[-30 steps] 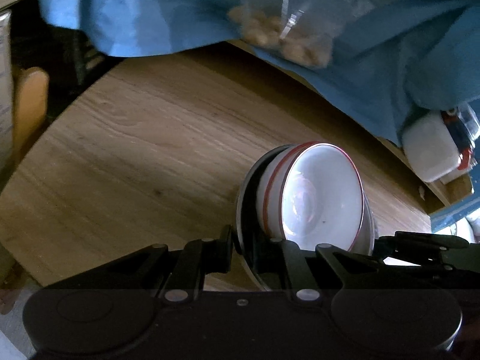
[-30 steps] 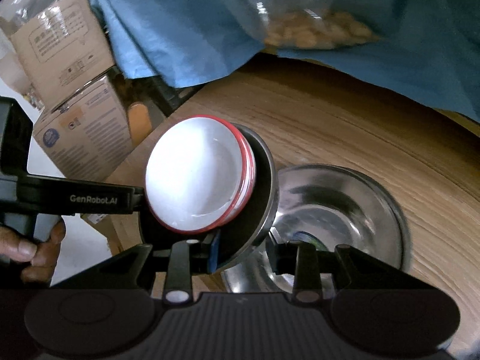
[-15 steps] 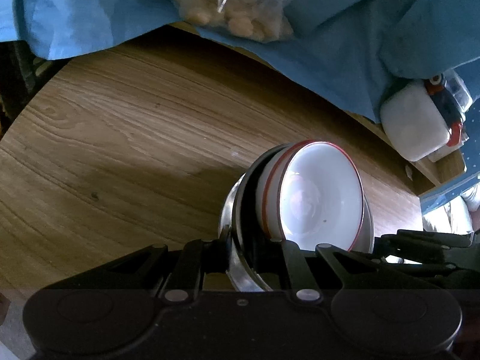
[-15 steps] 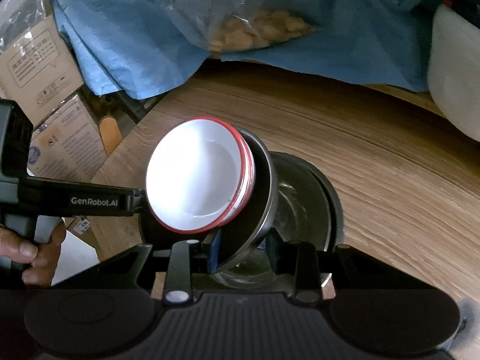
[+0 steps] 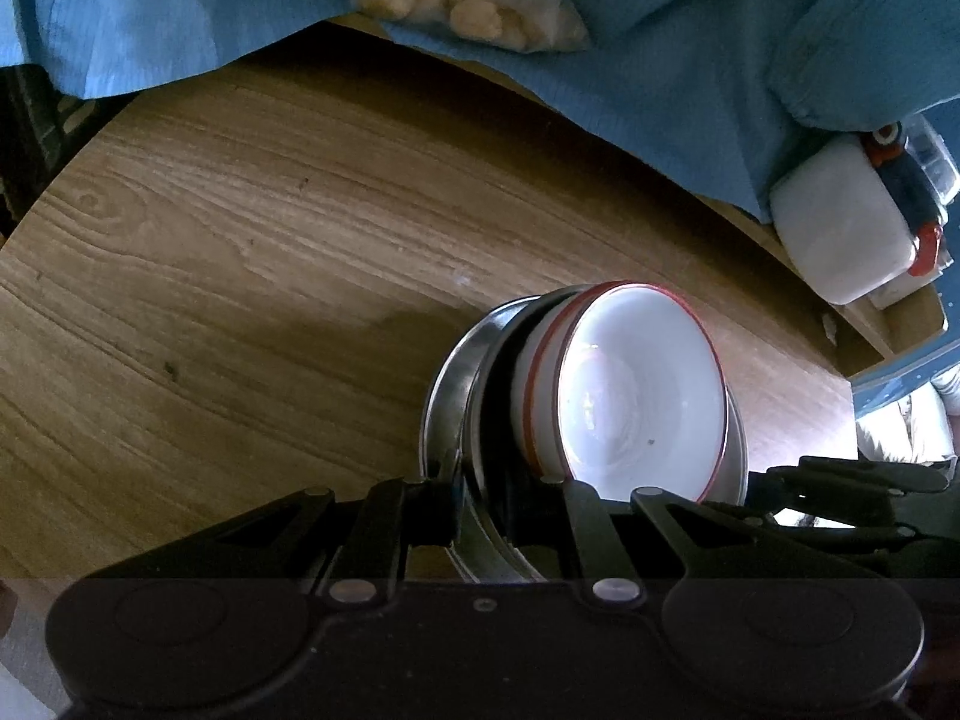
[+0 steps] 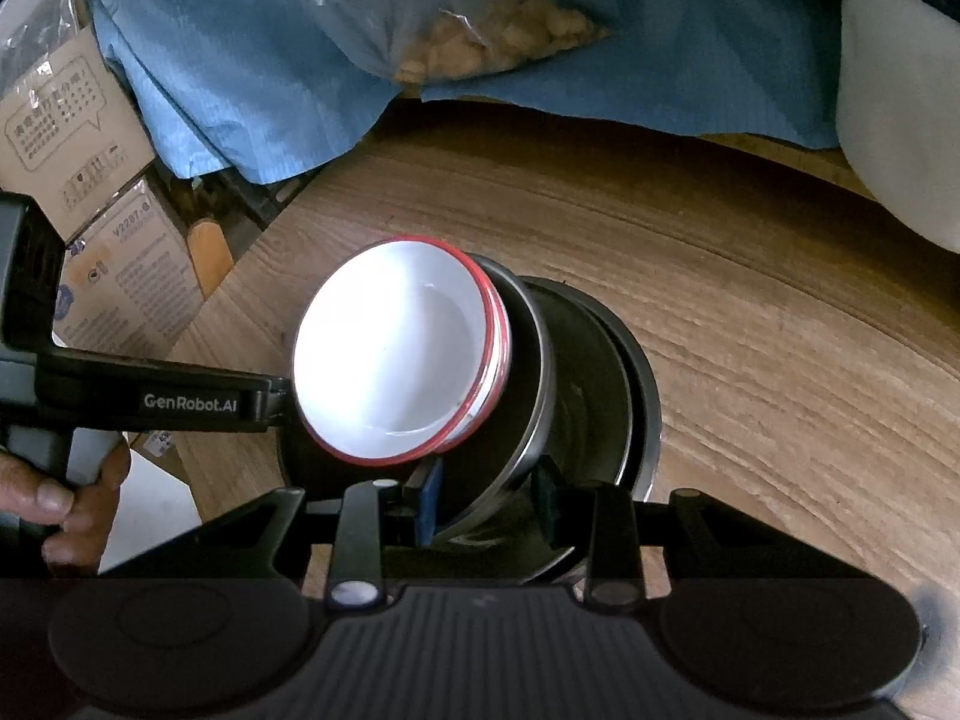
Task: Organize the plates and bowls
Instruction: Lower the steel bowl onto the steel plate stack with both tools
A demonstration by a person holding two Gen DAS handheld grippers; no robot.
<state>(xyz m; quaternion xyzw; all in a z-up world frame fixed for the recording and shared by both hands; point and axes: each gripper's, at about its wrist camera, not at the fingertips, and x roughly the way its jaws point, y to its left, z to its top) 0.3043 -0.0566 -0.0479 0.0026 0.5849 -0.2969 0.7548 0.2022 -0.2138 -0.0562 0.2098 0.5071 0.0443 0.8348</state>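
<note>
Both grippers have carried the tilted stack across the wooden table (image 5: 252, 276) until it sits over the larger steel bowl (image 6: 645, 396), which a second ago lay in plain view beyond it. Each white red-rimmed bowl (image 6: 396, 354) rests nested inside the dark metal bowl (image 6: 528, 372), and the left gripper (image 5: 507, 510) is pinched on that metal bowl's rim from one side while the right gripper (image 6: 486, 504) clamps the same rim from the other. A person's hand (image 6: 66, 498) grips the left tool's handle, and blue cloth (image 6: 252, 72) under a bag of snacks (image 6: 498, 36) borders the table's far edge.
</note>
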